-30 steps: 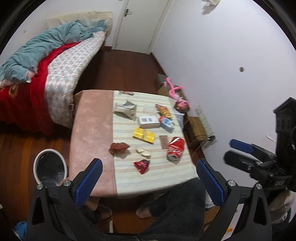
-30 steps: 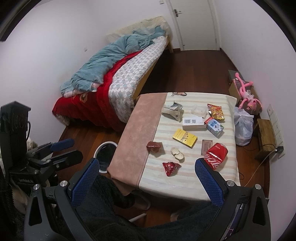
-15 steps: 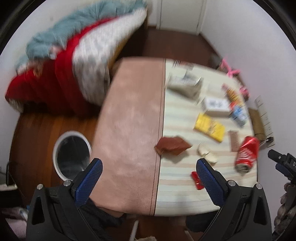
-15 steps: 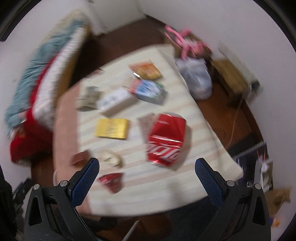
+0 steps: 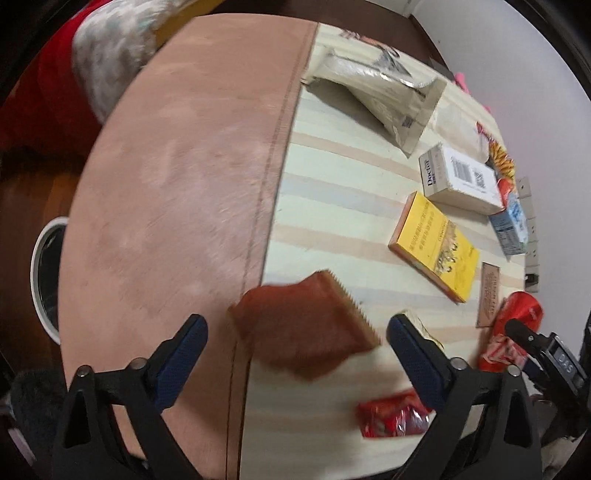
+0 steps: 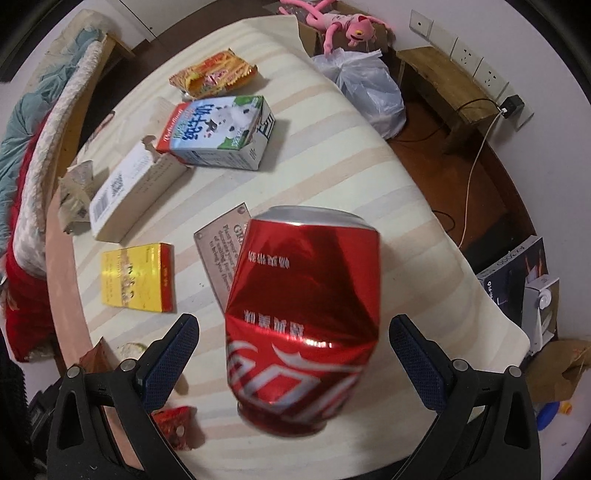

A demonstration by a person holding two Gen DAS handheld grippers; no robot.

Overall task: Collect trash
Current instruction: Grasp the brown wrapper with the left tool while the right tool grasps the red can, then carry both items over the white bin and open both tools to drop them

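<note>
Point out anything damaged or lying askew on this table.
The red cola can is dented and lies on its side between the open right gripper fingers. The milk carton also lies tipped over, its top torn open.

Red can (image 6: 303,317) with white script; yellow box (image 6: 138,277); blue-and-white carton (image 6: 218,133); brown wrapper (image 5: 303,336); cream cloth (image 5: 351,206) with pale pink stripes, plain pink at left.

Pink plush toy (image 6: 338,22) by wall — bed (image 6: 26,122) beside striped table (image 6: 369,155).
</note>
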